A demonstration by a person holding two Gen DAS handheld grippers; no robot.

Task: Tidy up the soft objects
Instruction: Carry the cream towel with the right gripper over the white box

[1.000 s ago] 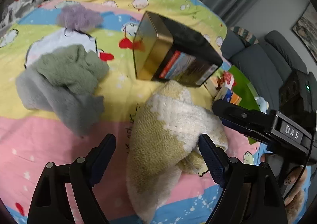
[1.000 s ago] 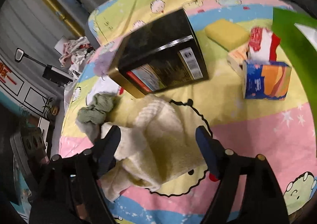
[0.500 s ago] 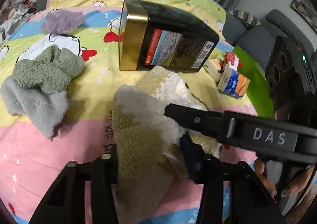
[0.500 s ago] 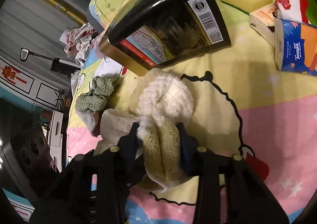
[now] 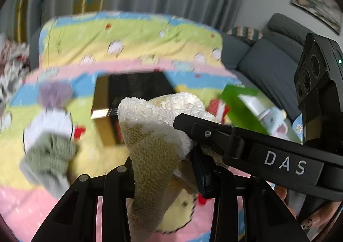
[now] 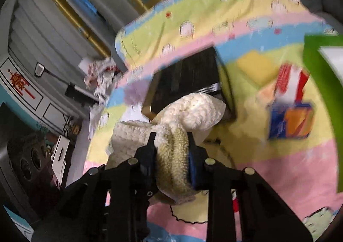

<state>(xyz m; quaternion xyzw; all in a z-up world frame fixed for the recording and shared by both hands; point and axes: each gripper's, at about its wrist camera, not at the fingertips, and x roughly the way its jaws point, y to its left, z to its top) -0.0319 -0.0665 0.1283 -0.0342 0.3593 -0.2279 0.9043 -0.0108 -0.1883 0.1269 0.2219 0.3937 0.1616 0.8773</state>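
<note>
Jaws closing: two grippers, left gripper (image 5: 163, 169), right gripper (image 6: 171, 147), pinch one towel (image 5: 150, 134).

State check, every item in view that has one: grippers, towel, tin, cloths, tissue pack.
left gripper: jaws closing, pads pressing on the fluffy towel
right gripper: jaws closing, pinching the same towel
fluffy towel: bunched, held by both grippers, hanging off the blanket
black tin: closed, lying on the blanket
green cloth: crumpled, loose on the blanket
tissue pack: upright, blurred
</note>
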